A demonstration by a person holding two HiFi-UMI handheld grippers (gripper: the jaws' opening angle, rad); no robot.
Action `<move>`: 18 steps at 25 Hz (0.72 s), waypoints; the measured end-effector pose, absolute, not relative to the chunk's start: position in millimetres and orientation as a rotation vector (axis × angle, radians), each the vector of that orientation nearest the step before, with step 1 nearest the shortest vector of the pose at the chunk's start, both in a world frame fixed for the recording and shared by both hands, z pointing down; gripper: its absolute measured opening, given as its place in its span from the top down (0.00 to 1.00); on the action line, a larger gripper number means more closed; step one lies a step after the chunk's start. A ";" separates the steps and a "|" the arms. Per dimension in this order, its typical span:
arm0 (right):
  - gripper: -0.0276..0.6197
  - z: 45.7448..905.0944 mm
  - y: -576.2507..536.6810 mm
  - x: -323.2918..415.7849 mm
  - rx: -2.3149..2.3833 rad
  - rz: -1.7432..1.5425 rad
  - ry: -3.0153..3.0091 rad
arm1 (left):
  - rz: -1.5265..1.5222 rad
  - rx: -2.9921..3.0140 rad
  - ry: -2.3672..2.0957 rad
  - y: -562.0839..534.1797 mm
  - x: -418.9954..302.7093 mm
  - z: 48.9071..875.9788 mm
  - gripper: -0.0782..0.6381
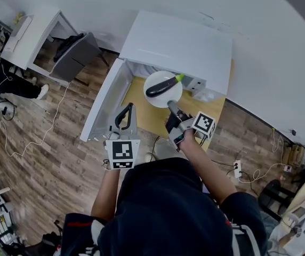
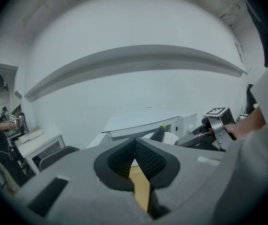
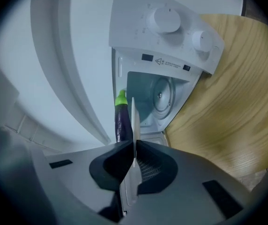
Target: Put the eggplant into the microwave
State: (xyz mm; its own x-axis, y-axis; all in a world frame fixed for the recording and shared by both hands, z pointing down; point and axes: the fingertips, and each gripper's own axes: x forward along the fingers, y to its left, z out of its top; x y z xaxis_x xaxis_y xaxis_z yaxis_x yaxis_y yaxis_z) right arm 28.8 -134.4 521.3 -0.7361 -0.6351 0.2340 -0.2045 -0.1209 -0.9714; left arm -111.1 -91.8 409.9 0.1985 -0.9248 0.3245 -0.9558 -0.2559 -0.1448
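head view, with both gripper views. the right gripper (image 1: 172, 109) has its jaws closed on the near rim of a white plate (image 1: 166, 101), seen edge-on between the jaws in the right gripper view. the eggplant (image 1: 160, 88) lies across the plate, dark purple, its green stem end pointing toward the microwave (image 1: 180, 42). plate and eggplant are held above the wooden bench (image 1: 141, 116), just in front of the microwave's opening and not inside it.

the microwave is white. its door (image 1: 102, 101) stands open, swung out to the left of the head view. the right gripper view looks into the grey cavity (image 3: 145, 95), with two round knobs (image 3: 166, 18) on the control panel beside it; this view is rolled, so the panel appears above the cavity and the eggplant to the left of the plate.

the left gripper (image 1: 126, 110) is over the bench edge beside the open door, well apart from the plate. its jaws meet at the tips with nothing between them. wood-pattern floor (image 1: 56, 159) surrounds the bench.
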 end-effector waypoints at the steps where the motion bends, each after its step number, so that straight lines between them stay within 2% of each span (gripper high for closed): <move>1: 0.92 525.0 -137.8 27.3 -0.931 -1.942 1.843 | 0.540 2.356 -1.860 -97.9 -110.0 411.1 0.87; 18: 0.92 554.5 -156.8 22.0 -0.852 -2.090 1.871 | 0.584 2.269 -1.884 -145.5 -100.4 428.4 0.87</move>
